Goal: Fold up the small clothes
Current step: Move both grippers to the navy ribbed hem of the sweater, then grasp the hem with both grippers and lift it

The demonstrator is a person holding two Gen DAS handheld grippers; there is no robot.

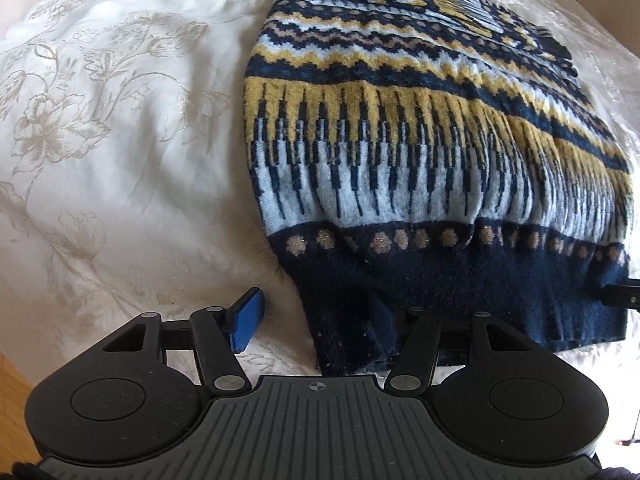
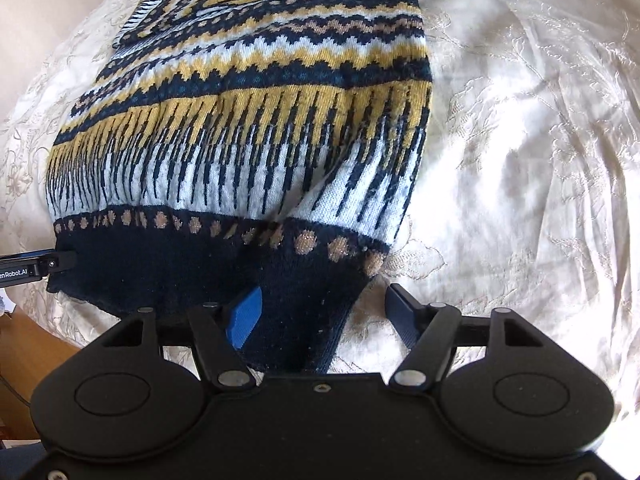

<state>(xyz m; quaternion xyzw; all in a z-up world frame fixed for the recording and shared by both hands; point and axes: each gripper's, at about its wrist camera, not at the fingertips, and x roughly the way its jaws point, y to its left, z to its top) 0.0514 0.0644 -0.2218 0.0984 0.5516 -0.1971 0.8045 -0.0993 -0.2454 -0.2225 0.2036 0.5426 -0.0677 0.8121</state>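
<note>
A knitted sweater point(image 1: 400, 140) in navy, yellow and pale blue bands lies flat on a white bedspread point(image 1: 100, 140), its navy hem nearest me. My left gripper point(image 1: 316, 308) stands open astride the hem's left corner. Its left pad point(image 1: 246, 320) rests on the bedspread clear of the knit, and its right pad point(image 1: 382, 322) sinks into the hem. In the right wrist view the sweater point(image 2: 248, 120) has my right gripper point(image 2: 324, 300) open astride its right corner. There the left pad point(image 2: 244, 316) lies against the navy band and the right pad point(image 2: 404, 312) sits off the fabric.
The embroidered bedspread point(image 2: 520, 140) spreads wide to both sides of the sweater. A strip of wooden floor point(image 1: 12, 372) shows past the bed's near edge. Each view catches the other gripper at the hem: the right gripper point(image 1: 622, 294) and the left gripper point(image 2: 28, 270).
</note>
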